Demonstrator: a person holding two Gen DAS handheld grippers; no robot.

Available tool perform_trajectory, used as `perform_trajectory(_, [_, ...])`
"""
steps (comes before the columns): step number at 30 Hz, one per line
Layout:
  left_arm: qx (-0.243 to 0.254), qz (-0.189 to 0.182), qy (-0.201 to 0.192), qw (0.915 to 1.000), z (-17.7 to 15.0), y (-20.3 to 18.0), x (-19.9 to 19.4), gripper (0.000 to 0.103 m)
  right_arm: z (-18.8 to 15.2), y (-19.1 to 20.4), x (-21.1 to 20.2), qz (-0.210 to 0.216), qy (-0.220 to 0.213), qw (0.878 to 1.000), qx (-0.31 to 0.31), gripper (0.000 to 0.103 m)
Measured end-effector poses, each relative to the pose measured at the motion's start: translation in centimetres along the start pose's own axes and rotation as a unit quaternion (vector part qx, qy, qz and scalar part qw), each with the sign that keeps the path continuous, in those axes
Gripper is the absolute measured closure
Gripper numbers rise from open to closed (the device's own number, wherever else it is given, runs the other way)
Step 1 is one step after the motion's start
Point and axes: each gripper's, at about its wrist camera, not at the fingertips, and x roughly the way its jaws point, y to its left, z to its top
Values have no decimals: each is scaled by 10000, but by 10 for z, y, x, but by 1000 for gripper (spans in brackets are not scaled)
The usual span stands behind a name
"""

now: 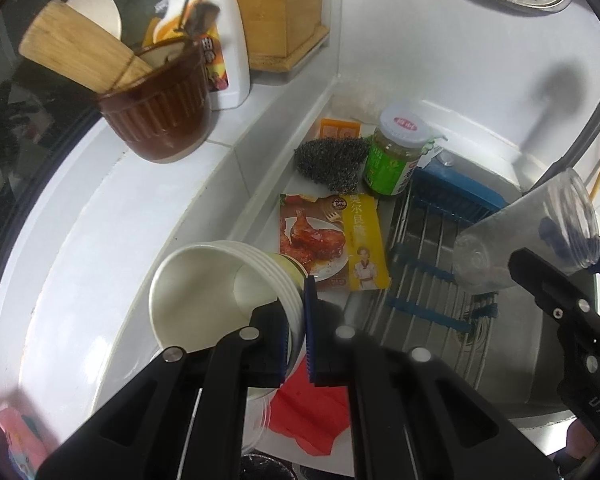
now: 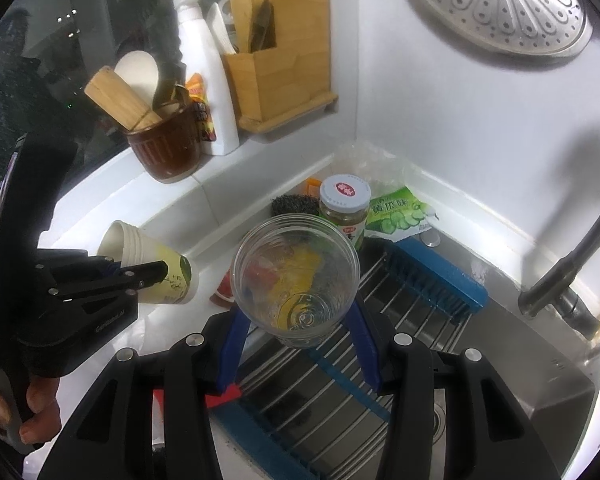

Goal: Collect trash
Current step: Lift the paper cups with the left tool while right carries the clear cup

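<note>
The left gripper (image 1: 298, 332) is pinched almost fully closed on the rim of a stack of paper cups (image 1: 220, 280), one blue pad inside the mouth and one outside, so the stack hangs tilted above the white counter (image 1: 80, 280), its mouth turned toward the camera. Seen from the right wrist, the same stack (image 2: 148, 268) lies nearly on its side in the black jaws, to the left of the sink (image 2: 540, 380), and a person's hand (image 2: 24, 412) grips the handle below.

The right gripper (image 2: 298, 320) stands about half open, its two blue fingers (image 2: 234, 340) pressed on either side of a clear plastic cup (image 2: 296, 280), which is held off the surface above the wire rack (image 2: 340, 380) that spans the sink. From the left wrist that cup (image 1: 528, 236) appears tilted over the rack.

Beside the sink, on the counter strip toward the corner, lie a chicken seasoning packet (image 1: 332, 240), a steel scouring pad (image 1: 332, 164) and a green-labelled jar (image 1: 396, 152) with a white lid. Behind the jar sits a cucumber snack wrapper (image 2: 400, 216). A blue brush (image 2: 436, 276) rests on the rack's far edge. A red scrap (image 1: 312, 412) lies on the counter under the left gripper.
</note>
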Motion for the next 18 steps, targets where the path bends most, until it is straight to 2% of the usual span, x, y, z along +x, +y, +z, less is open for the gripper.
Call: perform_trajectory(18, [-26,115,-571,9983,-24,-13,-79,96,-5,14,-63,-11,-483,9987,-173,57])
